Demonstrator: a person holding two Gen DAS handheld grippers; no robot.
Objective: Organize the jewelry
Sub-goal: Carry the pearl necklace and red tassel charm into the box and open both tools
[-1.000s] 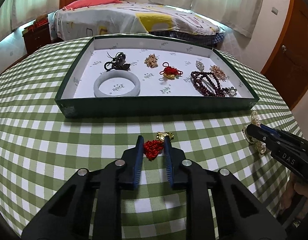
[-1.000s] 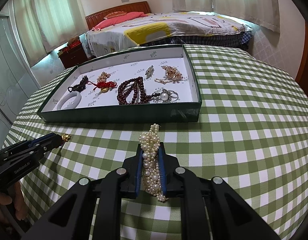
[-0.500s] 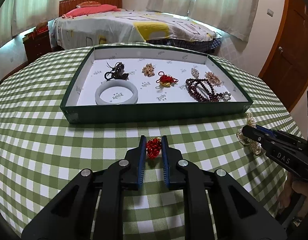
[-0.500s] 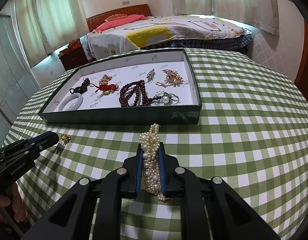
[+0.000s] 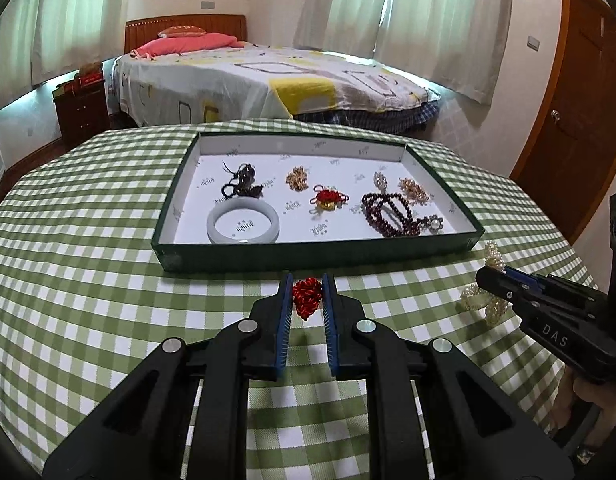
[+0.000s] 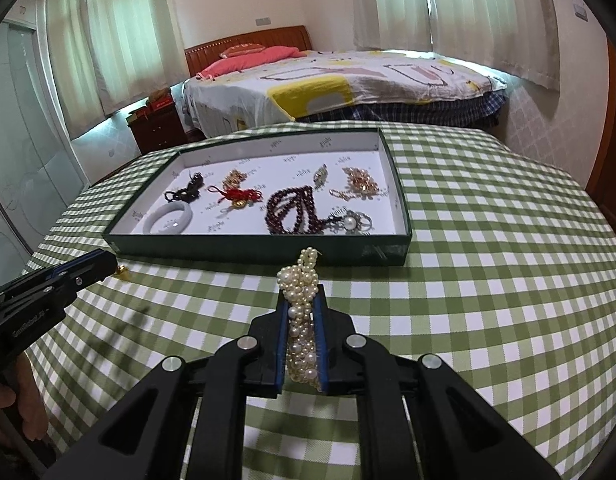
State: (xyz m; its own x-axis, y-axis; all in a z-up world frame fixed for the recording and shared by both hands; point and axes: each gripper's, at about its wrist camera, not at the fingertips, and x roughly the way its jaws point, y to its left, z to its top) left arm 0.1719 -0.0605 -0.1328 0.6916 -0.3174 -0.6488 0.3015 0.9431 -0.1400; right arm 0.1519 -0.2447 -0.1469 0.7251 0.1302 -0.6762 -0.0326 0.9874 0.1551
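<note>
The fingers (image 5: 283, 312) of the left gripper (image 5: 308, 300) are pressed on a red knotted cord ornament (image 5: 306, 298), which sits only between the tips, so the rest of it can hang free. The right gripper (image 6: 301, 320) pinches a pearl bracelet (image 6: 301, 316) along nearly the whole length of its blue pads (image 6: 319, 344); I think this long grip is chosen because the loose strands would slip from a small pinch. One end of the pearls stands out past the tips.

Both pieces are just in front of the near wall of the green tray (image 5: 308, 254), above the checked tablecloth (image 5: 87, 280). In the left wrist view some pearl loops hang below the right gripper; I cannot tell if they touch the cloth. A small gold part of the red ornament shows beside the left tips in the right wrist view.

Inside the tray lie a pale bangle (image 5: 242, 222), a black cord piece (image 5: 239, 184), a second red knot with gold (image 5: 328, 200), dark red beads (image 5: 390, 214) and a pearl ring (image 6: 352, 222). The near wall must be cleared first. Open white floor is in the middle front, between the bangle and the beads, and along the far wall. The right part is crowded, so the pearls probably need the far strip.
</note>
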